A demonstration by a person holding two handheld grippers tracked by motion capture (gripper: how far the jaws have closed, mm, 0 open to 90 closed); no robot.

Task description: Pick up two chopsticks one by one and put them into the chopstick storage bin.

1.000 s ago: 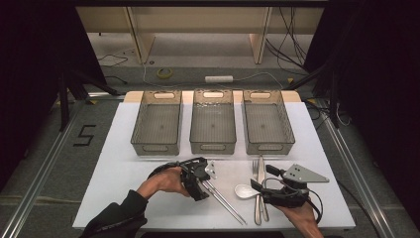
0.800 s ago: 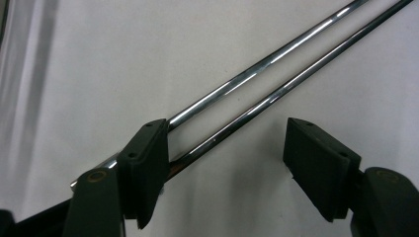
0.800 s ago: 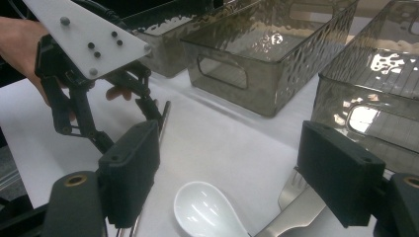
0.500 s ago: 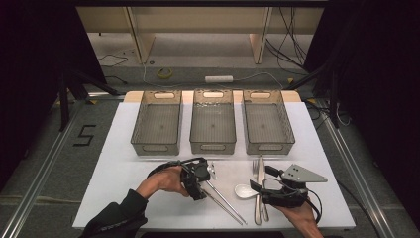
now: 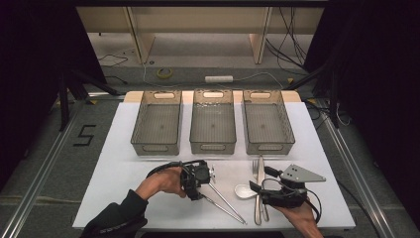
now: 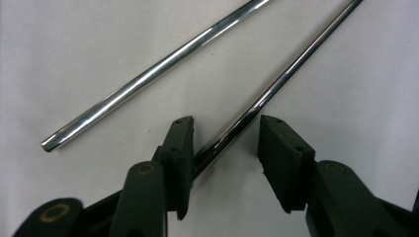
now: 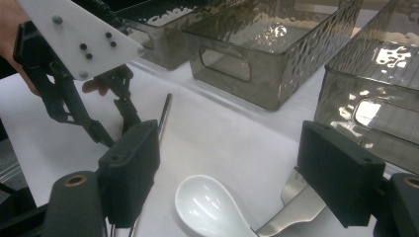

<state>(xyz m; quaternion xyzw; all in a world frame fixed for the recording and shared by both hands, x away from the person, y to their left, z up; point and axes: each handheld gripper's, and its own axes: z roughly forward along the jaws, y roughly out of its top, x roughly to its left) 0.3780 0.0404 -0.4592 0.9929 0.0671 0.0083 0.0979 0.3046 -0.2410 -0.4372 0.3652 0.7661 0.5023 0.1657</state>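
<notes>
Two metal chopsticks (image 5: 225, 201) lie side by side on the white table, slanting down to the right. My left gripper (image 5: 207, 183) is at their upper ends. In the left gripper view one chopstick (image 6: 276, 84) runs between the jaws of my left gripper (image 6: 226, 123) and rests against the left pad, with a gap to the right pad. The other chopstick (image 6: 148, 74) lies outside them. The jaws have just been closing and are still open. My right gripper (image 5: 256, 192) rests open beside a white spoon (image 5: 244, 191). The spoon (image 7: 207, 207) lies ahead of my right gripper (image 7: 232, 153), between its jaws and untouched.
Three empty clear bins (image 5: 156, 147) (image 5: 213, 147) (image 5: 270, 147) stand in a row at the back of the table. A fork and a knife (image 5: 258, 198) lie together under the right gripper. The table's front edge is close to both hands.
The left gripper's jaws have drawn closer together around one chopstick. Both hands stay where they were, and the cutlery has not moved.
</notes>
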